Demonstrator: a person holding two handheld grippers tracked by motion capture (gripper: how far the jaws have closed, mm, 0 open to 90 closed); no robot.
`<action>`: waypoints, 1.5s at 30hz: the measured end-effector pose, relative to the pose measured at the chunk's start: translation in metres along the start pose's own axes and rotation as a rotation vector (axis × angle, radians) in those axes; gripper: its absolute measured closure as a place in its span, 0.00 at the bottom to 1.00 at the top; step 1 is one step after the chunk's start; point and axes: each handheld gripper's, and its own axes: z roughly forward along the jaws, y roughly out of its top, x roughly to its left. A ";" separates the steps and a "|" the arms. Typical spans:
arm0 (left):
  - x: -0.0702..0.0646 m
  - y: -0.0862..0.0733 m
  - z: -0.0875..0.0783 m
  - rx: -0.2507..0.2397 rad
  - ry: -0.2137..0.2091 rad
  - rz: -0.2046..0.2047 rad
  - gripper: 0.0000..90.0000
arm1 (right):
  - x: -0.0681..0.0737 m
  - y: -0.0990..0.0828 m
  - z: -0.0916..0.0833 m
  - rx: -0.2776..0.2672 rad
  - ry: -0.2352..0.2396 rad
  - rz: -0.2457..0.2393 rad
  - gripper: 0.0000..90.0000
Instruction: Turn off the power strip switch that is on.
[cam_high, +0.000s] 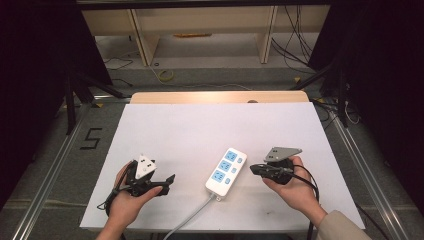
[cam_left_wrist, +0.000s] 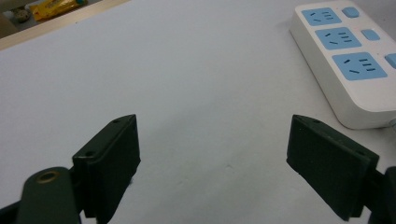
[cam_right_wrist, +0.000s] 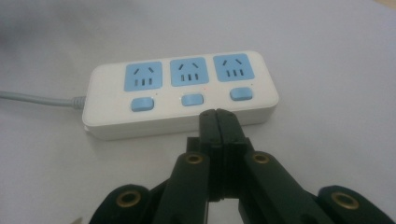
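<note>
A white power strip (cam_high: 226, 171) with three blue sockets and three blue switches lies on the white sheet (cam_high: 200, 130), its grey cord (cam_high: 190, 217) running toward the near edge. My right gripper (cam_high: 252, 169) is held just right of the strip, jaws shut with nothing between them. In the right gripper view the closed tips (cam_right_wrist: 217, 114) point at the strip (cam_right_wrist: 182, 93), close to its side below the middle switch (cam_right_wrist: 192, 99). My left gripper (cam_high: 170, 182) rests left of the strip, jaws wide open and empty (cam_left_wrist: 212, 154); the strip (cam_left_wrist: 348, 60) lies ahead to its right.
The sheet covers a wooden table whose far edge (cam_high: 220, 96) shows. Beyond it are shelf legs and cables on the floor (cam_high: 165, 75). Metal rails (cam_high: 360, 165) run along both sides of the table.
</note>
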 end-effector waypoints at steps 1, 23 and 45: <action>0.000 0.000 0.000 0.002 0.001 0.002 0.19 | 0.000 0.000 0.000 0.000 0.000 0.000 1.00; 0.000 0.000 0.001 0.001 0.001 0.001 0.19 | 0.002 0.015 0.017 0.012 0.015 -0.019 1.00; 0.000 0.000 0.002 0.004 0.003 0.006 0.19 | 0.003 0.027 0.036 0.044 0.029 -0.024 1.00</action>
